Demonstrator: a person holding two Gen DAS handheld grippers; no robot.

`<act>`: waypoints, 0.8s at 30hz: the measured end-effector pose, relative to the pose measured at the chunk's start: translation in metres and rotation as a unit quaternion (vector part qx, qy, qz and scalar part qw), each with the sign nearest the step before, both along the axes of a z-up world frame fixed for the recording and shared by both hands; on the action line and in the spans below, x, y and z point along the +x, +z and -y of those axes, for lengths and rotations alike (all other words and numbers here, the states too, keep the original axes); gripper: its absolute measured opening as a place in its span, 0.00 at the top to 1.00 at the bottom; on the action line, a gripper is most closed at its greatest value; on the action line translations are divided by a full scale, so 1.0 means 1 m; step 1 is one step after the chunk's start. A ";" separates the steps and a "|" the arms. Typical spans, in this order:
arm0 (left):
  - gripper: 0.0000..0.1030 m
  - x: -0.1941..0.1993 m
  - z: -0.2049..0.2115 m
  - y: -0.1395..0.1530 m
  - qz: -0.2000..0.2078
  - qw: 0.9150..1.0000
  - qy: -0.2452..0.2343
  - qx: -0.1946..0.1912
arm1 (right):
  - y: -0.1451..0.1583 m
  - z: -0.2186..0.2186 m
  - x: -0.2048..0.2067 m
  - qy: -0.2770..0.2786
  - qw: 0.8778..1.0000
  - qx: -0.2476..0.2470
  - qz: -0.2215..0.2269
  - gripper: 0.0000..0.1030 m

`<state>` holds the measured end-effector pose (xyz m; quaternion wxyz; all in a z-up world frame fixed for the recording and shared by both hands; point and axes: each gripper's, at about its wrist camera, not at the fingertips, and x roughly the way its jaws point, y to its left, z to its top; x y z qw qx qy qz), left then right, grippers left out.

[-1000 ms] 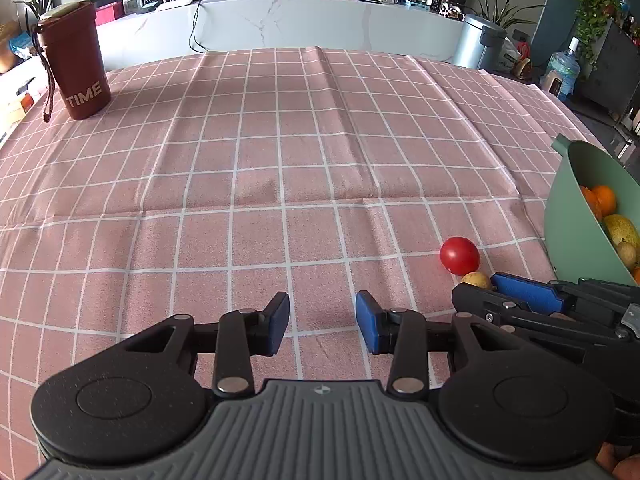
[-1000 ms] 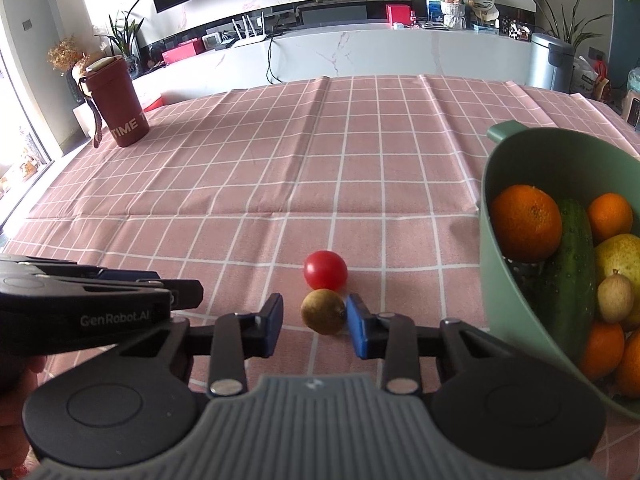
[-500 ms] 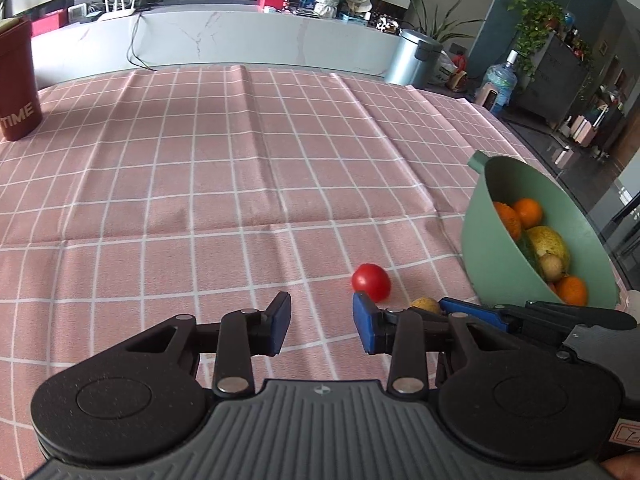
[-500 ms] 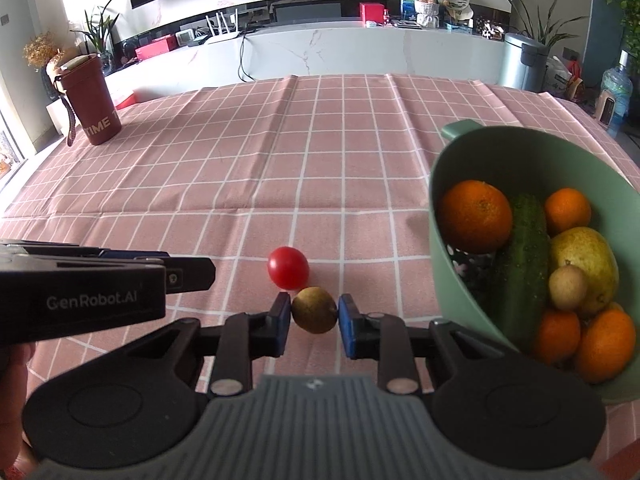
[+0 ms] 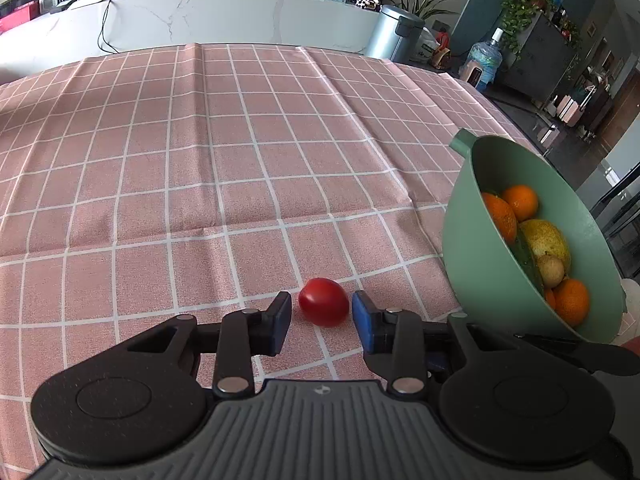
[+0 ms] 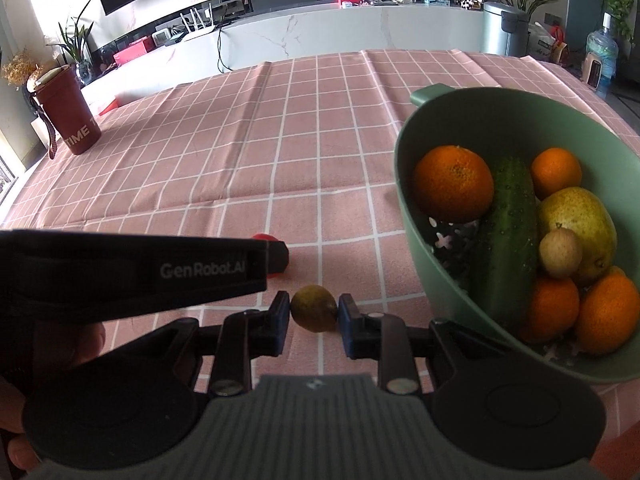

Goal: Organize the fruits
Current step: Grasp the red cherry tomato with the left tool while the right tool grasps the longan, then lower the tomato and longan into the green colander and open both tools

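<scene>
A red tomato (image 5: 323, 307) lies on the pink checked cloth between the fingers of my left gripper (image 5: 321, 314). Its jaws are closing, with a thin gap still showing on each side of the tomato. My right gripper (image 6: 314, 314) is shut on a small yellow-green fruit (image 6: 314, 307), low over the cloth just right of the tomato. In the right wrist view the left gripper's black body hides most of the tomato (image 6: 262, 237). A green bowl (image 6: 500, 120) at the right holds oranges, a cucumber, a pear and a small pale fruit; the left wrist view shows the bowl (image 5: 480, 272) too.
A dark red cup marked TIME (image 6: 66, 108) stands at the far left of the table. The cloth's right edge (image 5: 500, 108) runs behind the bowl, with a metal bin (image 5: 394, 34) and a water bottle (image 5: 486, 60) on the floor beyond it.
My left gripper has swung right until the tomato sits between its fingers, and its jaws have narrowed. The right gripper's jaws have closed on the small yellow-green fruit.
</scene>
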<state>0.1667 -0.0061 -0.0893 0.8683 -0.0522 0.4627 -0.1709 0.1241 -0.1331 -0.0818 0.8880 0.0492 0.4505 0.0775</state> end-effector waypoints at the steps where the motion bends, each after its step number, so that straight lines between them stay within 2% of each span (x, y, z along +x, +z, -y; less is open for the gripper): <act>1: 0.68 0.000 0.001 -0.001 -0.001 1.000 -0.001 -0.002 | -0.001 0.003 0.001 -0.001 1.000 0.006 -0.003 0.79; 8: 0.72 -0.005 -0.003 0.001 0.002 1.000 0.006 -0.007 | -0.002 0.003 0.002 0.001 1.000 0.009 -0.005 0.79; 13: 0.72 -0.021 -0.012 0.013 0.018 1.000 0.022 -0.004 | 0.000 0.002 0.001 0.009 1.000 0.012 -0.004 0.79; 20: 0.72 -0.042 -0.021 0.042 0.025 0.998 0.047 -0.016 | 0.018 0.006 -0.017 0.047 0.998 0.051 -0.002 0.79; 24: 0.72 -0.056 -0.004 0.064 0.034 0.998 0.044 -0.018 | 0.034 0.018 -0.037 0.065 0.996 0.069 0.005 0.78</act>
